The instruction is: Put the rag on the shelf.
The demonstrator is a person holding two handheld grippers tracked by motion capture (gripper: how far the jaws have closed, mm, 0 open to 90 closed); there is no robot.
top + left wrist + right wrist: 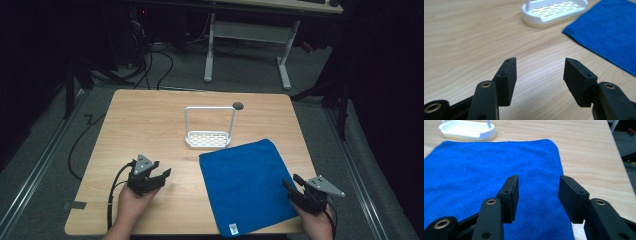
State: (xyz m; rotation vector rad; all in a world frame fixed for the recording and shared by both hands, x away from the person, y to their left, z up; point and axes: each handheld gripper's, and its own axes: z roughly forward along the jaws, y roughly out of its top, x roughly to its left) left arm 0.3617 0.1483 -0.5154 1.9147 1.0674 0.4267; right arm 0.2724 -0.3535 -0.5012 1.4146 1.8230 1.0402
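**Colours on my table**

My cloth is a plain, bright blue with a small white label at one corner. The rack is white, its base cut with rows of slots. My table is pale wood with a streaked grain. Both my grippers are black, with brass-coloured rivets.

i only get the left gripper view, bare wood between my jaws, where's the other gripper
Observer: The right gripper sits over the near right edge of the blue towel, jaws open, nothing in them.
Operator: how big is that towel
Observer: It lies flat over most of the table's near right part, with a white tag at its near edge.
Operator: that white rack has a handle?
Observer: Yes, the white rack carries a tall hoop handle. It stands just beyond the towel's far left corner.
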